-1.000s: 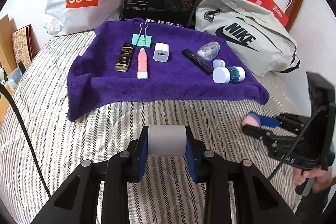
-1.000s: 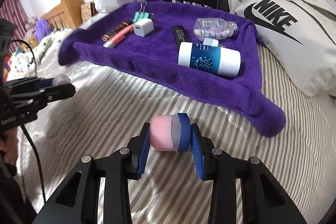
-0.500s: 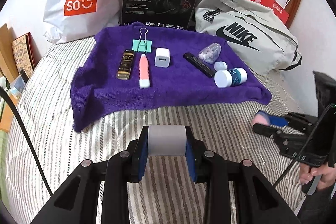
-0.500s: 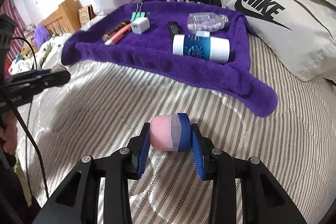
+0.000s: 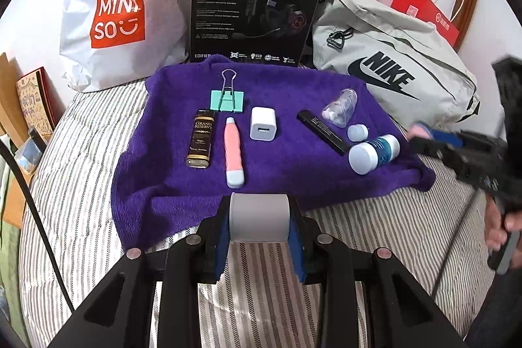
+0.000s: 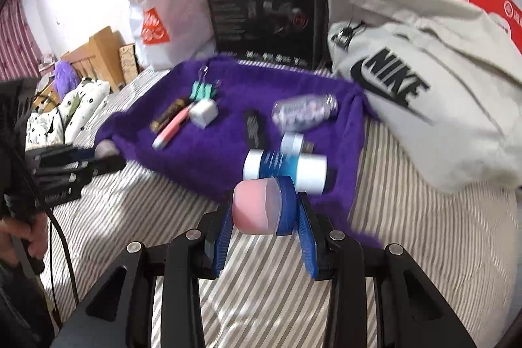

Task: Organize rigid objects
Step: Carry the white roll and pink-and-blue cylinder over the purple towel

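left wrist view: low over striped bed [image 5: 81, 172], facing purple towel [image 5: 293, 172] squarely.
right wrist view: nearer, angled from towel's right corner.
shared: towel, frame centre.

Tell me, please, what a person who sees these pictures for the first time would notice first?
The purple towel spread on the striped bed stands out, with small items laid in a row on it, among them a pink tube and a white charger. Close to each camera, the left tongs clamp a grey cylinder, and the right tongs clamp a pink and blue container.
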Motion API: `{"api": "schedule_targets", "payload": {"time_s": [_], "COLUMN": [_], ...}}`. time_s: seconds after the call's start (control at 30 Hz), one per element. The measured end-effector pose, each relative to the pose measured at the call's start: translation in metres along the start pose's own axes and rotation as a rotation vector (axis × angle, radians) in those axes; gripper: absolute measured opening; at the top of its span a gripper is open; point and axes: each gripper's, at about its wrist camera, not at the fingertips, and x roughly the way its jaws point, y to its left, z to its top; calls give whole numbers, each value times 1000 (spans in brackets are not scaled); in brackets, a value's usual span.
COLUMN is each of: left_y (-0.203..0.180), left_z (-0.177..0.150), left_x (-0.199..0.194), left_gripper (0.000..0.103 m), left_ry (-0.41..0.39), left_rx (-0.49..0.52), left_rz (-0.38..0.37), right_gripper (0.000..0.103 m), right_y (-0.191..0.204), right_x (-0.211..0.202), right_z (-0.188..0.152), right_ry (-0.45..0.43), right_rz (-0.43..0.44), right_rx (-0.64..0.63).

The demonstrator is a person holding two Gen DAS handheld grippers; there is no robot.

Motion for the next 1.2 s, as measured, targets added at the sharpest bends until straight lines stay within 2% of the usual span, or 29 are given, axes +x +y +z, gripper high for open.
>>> {"api": "schedule_targets", "payload": {"time_s": [0.17,0.4,0.57,0.9,1.2], "left_y": [11,32,45,62,62], "left_z": [5,11,14,16,19], "left_x": [11,16,12,7,8], "left_gripper": [30,30,30,30,30], "left_ry": [11,6,1,-10,-6], "left_rx": [-13,-43,-57,-77,-70], "left_rz": [0,12,24,29,27], "right_gripper": [37,37,37,37,37], "right_y": [-8,18,49,71,72], "right_x": [24,56,85,125,126], "right_z": [31,54,58,56,54], "right_ry": [23,64,123,221,208], "right_rz": [-26,55,99,49,54], "right_rx": [1,-59,-133,-225,-260]}}
